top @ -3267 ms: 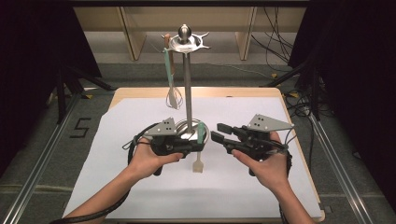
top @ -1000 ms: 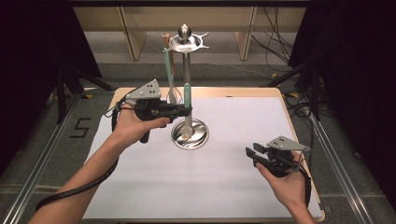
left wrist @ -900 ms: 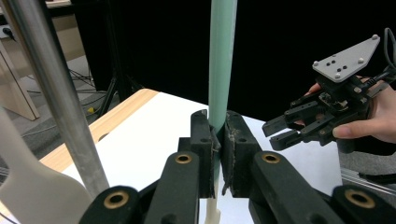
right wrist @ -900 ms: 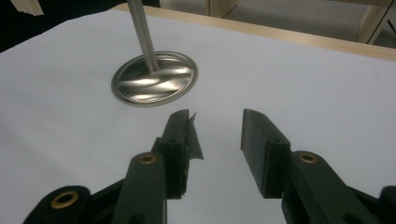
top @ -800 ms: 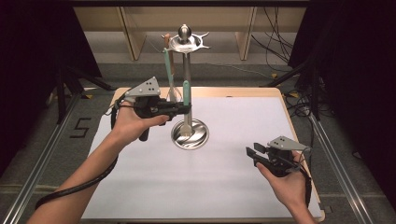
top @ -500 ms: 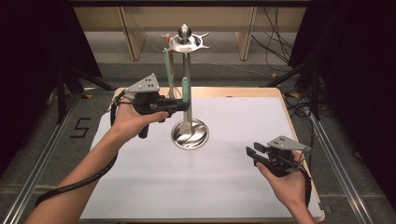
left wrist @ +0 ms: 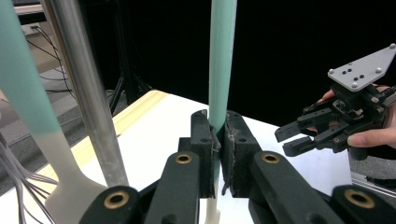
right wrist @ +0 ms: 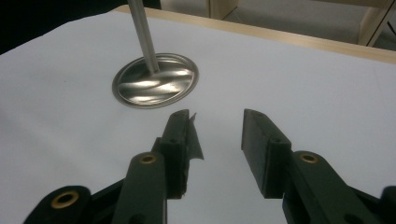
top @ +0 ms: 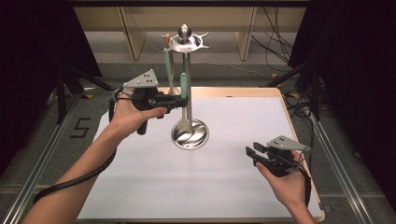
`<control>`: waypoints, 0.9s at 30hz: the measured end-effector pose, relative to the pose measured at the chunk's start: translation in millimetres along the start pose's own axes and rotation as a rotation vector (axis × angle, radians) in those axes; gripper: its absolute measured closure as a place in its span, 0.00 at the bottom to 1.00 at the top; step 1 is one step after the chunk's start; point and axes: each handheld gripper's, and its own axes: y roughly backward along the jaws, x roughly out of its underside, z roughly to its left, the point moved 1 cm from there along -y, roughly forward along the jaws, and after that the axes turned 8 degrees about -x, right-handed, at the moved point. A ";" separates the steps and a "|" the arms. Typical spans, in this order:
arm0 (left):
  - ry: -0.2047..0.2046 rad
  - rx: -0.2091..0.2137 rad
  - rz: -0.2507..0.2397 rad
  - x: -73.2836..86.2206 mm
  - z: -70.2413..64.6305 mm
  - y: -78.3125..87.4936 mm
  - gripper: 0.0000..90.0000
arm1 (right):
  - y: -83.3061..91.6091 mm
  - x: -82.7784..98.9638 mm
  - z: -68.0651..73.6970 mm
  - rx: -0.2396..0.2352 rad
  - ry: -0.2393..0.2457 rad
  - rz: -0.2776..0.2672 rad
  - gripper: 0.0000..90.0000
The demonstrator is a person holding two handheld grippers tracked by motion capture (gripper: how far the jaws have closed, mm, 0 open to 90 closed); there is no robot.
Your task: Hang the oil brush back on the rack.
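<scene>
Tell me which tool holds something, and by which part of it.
The left tool clamps the utensil with the mint-green handle low on that handle. The right tool is open and holds nothing.

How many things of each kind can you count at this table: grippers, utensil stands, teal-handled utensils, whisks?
Grippers: 2, left gripper, right gripper
Stands: 1, utensil stand
Teal-handled utensils: 2, held utensil, hanging utensil
Whisks: 1, whisk
Total: 6
</scene>
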 end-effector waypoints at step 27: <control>0.004 0.004 -0.015 -26.3 -1.6 0.6 0.93 | 5.0 -3.8 -3.4 -0.003 0.031 0.004 0.69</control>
